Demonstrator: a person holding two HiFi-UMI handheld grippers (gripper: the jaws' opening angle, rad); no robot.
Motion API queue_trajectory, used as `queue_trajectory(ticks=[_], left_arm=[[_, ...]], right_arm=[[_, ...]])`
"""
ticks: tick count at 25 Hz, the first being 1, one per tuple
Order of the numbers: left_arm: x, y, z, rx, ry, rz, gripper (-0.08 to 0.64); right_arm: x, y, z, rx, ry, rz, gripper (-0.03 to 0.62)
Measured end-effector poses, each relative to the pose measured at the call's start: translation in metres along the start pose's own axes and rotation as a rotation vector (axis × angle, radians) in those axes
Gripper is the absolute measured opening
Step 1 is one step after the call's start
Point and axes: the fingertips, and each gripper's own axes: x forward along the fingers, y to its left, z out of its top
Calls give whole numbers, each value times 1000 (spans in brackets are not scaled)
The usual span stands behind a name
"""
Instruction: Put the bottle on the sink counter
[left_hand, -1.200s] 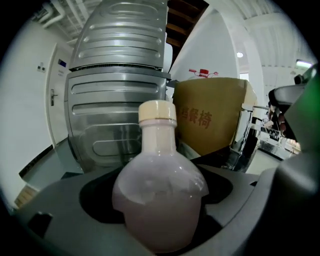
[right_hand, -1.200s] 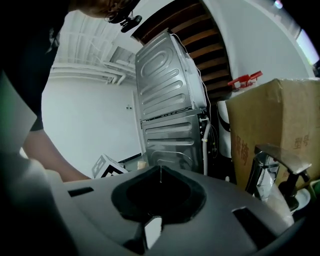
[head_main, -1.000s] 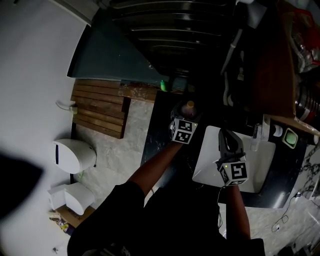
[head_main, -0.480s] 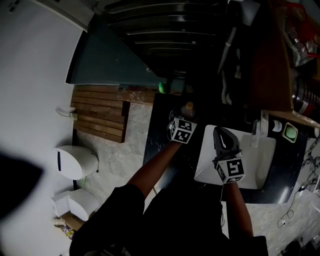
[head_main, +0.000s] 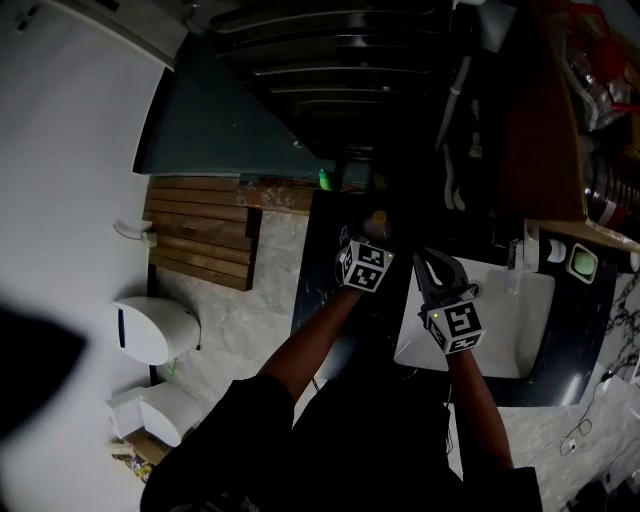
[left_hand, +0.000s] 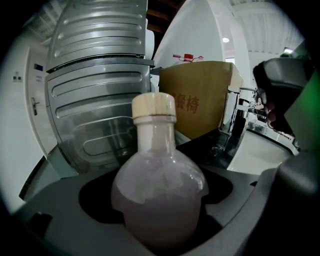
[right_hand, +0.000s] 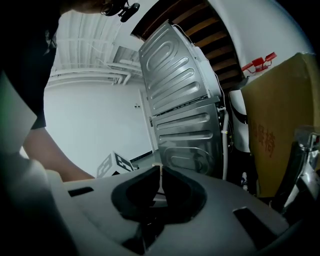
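Leftward, toward the left hand-held gripper (head_main: 372, 234), the right hand-held gripper (head_main: 433, 263) has been brought, its jaws pressed together. The flask-shaped bottle (left_hand: 159, 195) is seen pinched only in the left gripper view; overhead, merely its cap (head_main: 377, 218) is shown above the dark desk (head_main: 320, 285).

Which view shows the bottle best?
The left gripper view: the bottle fills it, round body and cream cap, held between the jaws. The head view shows only its cap. The right gripper view does not clearly show it.
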Motion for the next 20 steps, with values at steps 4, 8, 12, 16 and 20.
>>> queue_trajectory(ticks=[4,8,12,16,20], left_arm=[[0,-4,-1,16,13,-39,402],[0,-5,-3,26,27,-52,402],[-1,-5,-6,51,42,-41,402],[0,-6,-9,43,70,-68,402],[1,-7,-11,30,90,-75,402]], right_arm=[[18,-10,0,-18,10,29,40],[22,-19,-2,-6,14,21,40],[13,-28,-1,2,-12,-66,40],[6,-29,-3,1,-23,-95,40],[2,-23,-5,-2,-26,-87,40]])
